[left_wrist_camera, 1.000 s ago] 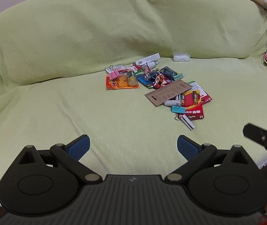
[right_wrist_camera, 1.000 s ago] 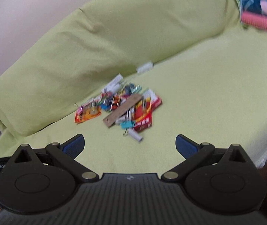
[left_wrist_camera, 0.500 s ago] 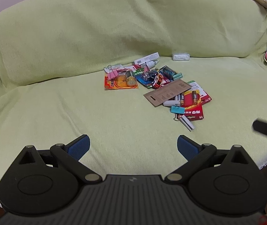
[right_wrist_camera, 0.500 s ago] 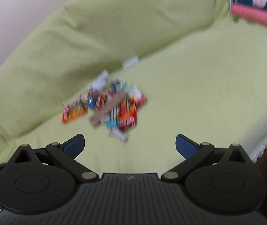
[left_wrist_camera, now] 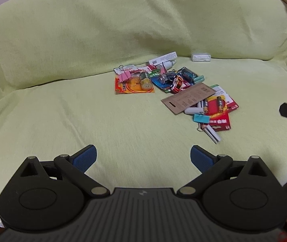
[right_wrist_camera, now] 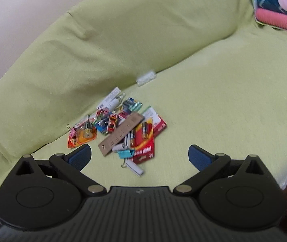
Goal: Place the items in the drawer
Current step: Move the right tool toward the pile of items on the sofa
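Nearer now, right gripper point(right_wrist_camera: 139, 153) (jaws apart, empty) faces the item pile point(right_wrist_camera: 121, 129); left gripper point(left_wrist_camera: 143, 157) likewise apart.

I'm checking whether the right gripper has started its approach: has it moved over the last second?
Yes. In the right wrist view the pile of items on the sofa sits lower and nearer the right gripper, so it has closed in.

From the left wrist we look forward and down over the left tool point(left_wrist_camera: 143, 157) at the sofa point(left_wrist_camera: 62, 111), while from the right wrist we face it more from the right over the right tool point(right_wrist_camera: 139, 155), both views sharing the clutter point(left_wrist_camera: 175, 92) mid-seat, not close.
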Demonstrator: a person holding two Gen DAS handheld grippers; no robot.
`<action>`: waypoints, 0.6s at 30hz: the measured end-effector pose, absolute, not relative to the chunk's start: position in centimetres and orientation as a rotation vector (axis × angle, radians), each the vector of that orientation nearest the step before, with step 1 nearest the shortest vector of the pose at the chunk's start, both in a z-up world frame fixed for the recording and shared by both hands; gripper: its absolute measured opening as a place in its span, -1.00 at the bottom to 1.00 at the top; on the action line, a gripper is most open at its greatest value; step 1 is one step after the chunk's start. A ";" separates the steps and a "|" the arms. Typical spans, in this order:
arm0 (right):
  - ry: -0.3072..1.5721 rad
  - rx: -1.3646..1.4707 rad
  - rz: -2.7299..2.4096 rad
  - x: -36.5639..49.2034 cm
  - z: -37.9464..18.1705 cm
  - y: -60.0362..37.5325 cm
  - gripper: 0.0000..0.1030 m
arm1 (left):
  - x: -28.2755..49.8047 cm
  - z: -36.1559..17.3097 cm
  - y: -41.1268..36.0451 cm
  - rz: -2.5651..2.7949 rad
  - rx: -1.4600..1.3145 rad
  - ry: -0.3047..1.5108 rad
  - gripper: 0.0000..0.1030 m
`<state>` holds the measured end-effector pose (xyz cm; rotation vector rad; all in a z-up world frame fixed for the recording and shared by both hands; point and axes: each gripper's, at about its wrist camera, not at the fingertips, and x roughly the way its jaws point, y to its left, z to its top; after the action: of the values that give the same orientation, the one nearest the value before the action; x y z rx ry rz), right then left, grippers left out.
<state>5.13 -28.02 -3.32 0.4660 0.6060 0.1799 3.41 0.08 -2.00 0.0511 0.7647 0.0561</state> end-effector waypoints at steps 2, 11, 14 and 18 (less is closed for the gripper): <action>0.639 0.463 0.177 5.8 -3.9 -27.6 0.98 | 4.2 -2.2 0.1 0.052 0.054 0.768 0.95; 0.748 0.490 0.060 6.0 -7.5 -27.1 0.97 | 6.8 -3.0 0.2 -0.015 0.057 0.782 0.95; 0.695 0.455 0.038 5.7 -6.7 -26.3 0.97 | 7.7 -3.3 -0.1 -0.047 0.052 0.790 0.95; 0.685 0.427 0.015 5.2 -6.4 -25.9 0.97 | 8.6 -3.8 -1.0 -0.086 0.087 0.804 0.95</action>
<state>5.25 -25.86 -6.42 0.4270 0.6854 0.0147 8.65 -0.95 -3.81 0.0867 0.8044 -0.0856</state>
